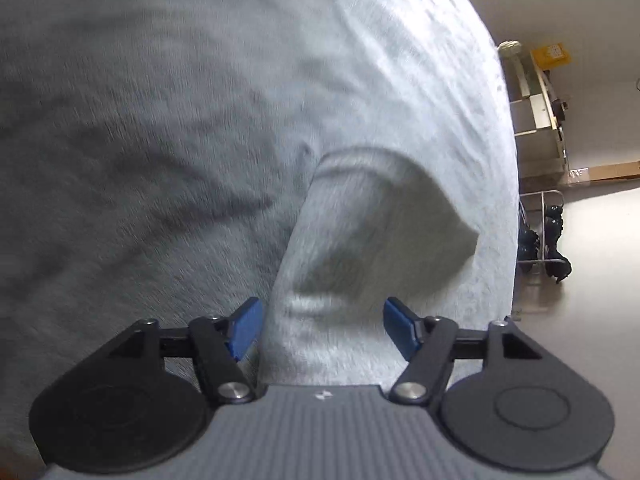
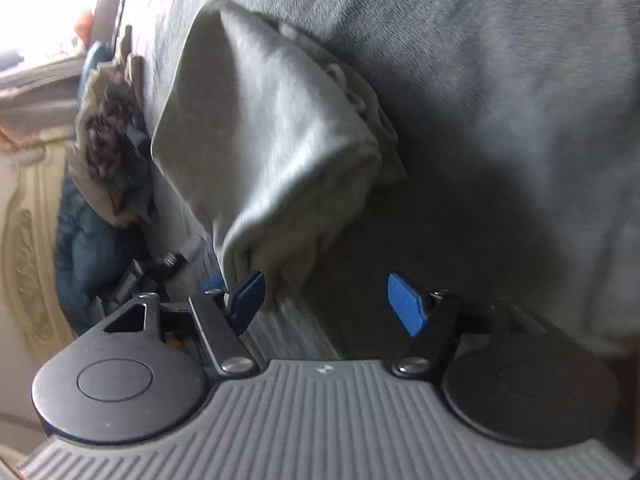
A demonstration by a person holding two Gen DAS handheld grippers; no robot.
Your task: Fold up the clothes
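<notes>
The left gripper (image 1: 324, 330) stands with its blue pads wide, a folded pale grey-green cloth garment (image 1: 372, 232) between them but unpressed. The right gripper (image 2: 326, 304) is wide too, the garment's corner brushing one pad (image 2: 250, 294). The garment rests on the grey fleecy bedcover (image 1: 160, 140), apparently laid down after a fold.

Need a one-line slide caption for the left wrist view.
Open left claw above a light grey garment lying on the grey bed cover.
</notes>
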